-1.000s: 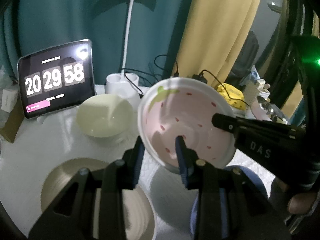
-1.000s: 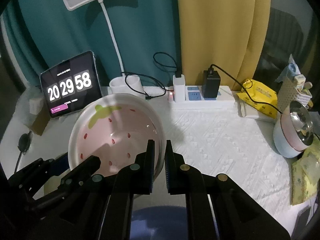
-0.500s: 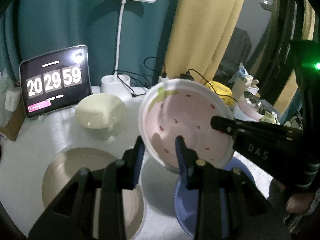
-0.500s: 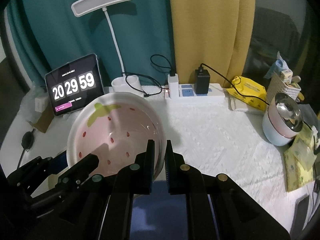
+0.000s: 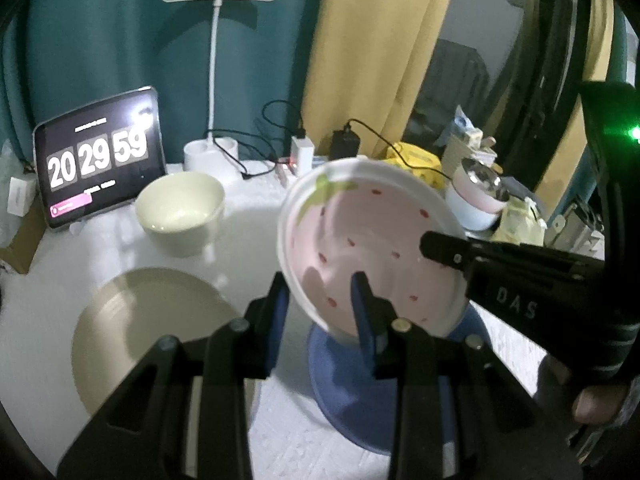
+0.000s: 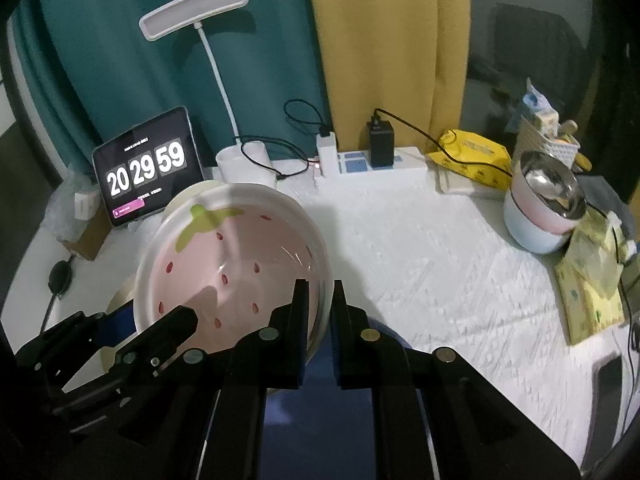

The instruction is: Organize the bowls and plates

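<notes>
Both grippers hold a pink strawberry-pattern bowl (image 5: 372, 236) in the air, tilted. My left gripper (image 5: 320, 296) is shut on its near-left rim. My right gripper (image 6: 320, 300) is shut on its right rim; the bowl also shows in the right wrist view (image 6: 232, 264). A blue plate (image 5: 360, 392) lies on the table under the bowl. A beige plate (image 5: 152, 340) lies at the left. A pale green bowl (image 5: 180, 212) stands behind it.
A tablet clock (image 5: 100, 160) and a white desk lamp (image 5: 216, 80) stand at the back left. A power strip (image 6: 372, 160) with cables lies at the back. A small pink-and-white pot (image 6: 544, 208) and yellow packets (image 6: 592, 272) are at the right.
Both grippers have lifted the strawberry bowl higher off the table. The blue plate beneath it now shows more. The clock went from 58 to 59.
</notes>
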Tool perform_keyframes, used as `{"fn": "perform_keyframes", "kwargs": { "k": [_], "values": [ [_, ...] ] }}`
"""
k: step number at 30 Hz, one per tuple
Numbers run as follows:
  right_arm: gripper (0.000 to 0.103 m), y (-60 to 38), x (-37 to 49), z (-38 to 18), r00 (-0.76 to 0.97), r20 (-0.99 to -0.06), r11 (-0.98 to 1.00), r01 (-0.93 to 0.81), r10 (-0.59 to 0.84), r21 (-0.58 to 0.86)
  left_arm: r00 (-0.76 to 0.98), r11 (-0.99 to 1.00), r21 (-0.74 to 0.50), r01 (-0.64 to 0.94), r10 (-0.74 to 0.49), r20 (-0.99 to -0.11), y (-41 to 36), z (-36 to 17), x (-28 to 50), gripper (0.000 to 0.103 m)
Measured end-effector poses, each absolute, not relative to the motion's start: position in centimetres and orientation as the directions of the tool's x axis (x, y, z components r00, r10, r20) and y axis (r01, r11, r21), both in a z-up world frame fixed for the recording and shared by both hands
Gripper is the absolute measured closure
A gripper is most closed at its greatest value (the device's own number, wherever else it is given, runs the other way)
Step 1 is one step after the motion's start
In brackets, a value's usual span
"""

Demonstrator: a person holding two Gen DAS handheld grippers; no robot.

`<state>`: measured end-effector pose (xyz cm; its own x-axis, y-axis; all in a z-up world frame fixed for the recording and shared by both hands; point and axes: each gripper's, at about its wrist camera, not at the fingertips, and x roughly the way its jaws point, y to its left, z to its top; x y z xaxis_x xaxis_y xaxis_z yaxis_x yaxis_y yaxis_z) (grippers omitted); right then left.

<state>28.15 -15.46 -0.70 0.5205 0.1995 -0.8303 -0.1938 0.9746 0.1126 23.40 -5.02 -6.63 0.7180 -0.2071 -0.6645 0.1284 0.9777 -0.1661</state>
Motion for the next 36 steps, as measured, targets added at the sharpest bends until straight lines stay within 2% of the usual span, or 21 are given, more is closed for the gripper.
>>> {"fn": "perform_keyframes", "kwargs": {
  "k": [36],
  "values": [
    [0.092, -19.9, 23.4, -6.3, 0.436, -0.884, 0.985, -0.117, 0.167, 0.129, 0.601, 0.979, -0.095, 0.181, -0.186, -0.777, -9.4, -12.3, 20.8, 0.068]
  ]
}}
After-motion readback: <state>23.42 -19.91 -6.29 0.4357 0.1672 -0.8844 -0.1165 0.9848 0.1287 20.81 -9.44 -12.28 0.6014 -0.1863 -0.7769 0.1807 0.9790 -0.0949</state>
